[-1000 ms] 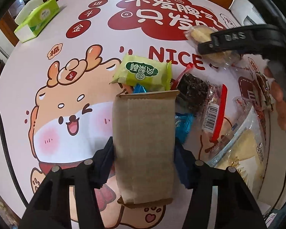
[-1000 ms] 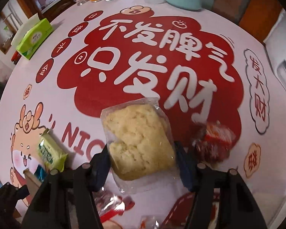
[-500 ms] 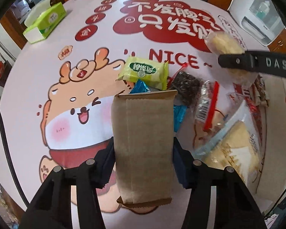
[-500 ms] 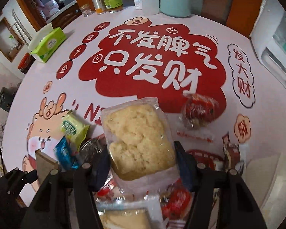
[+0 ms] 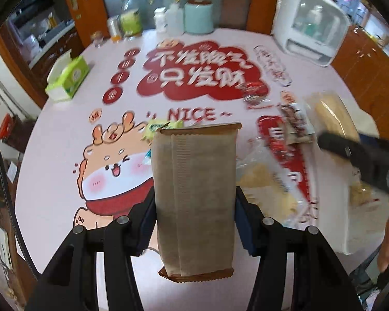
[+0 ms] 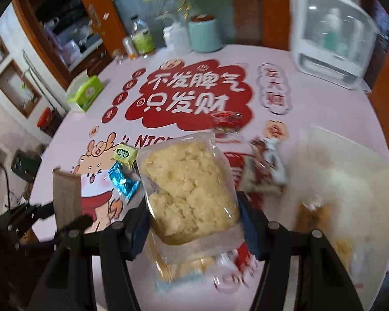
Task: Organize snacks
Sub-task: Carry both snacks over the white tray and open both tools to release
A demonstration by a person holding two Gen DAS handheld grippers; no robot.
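Note:
My left gripper [image 5: 194, 207] is shut on a long brown paper snack pack [image 5: 194, 197], held upright above the table. It also shows in the right wrist view [image 6: 66, 197]. My right gripper [image 6: 192, 215] is shut on a clear pack of yellow crumbly cake [image 6: 186, 189], held above the snack pile; it also shows at the right of the left wrist view [image 5: 334, 119]. On the table lie a green packet [image 6: 124, 154], a blue foil candy [image 6: 122, 181], red-wrapped snacks [image 6: 225, 121] and dark brown bars [image 5: 295, 121].
A white tray [image 6: 350, 171] lies at the table's right edge, blurred. A green tissue box [image 5: 67, 80] sits far left. Bottles and a teal canister [image 5: 198, 16] stand at the back, a white appliance [image 5: 311, 26] at back right. Another clear cake pack [image 5: 267, 189] lies below.
Both grippers have lifted and pulled back from the table with their packs, so more of the table and room shows. The right gripper has moved right, toward the white tray.

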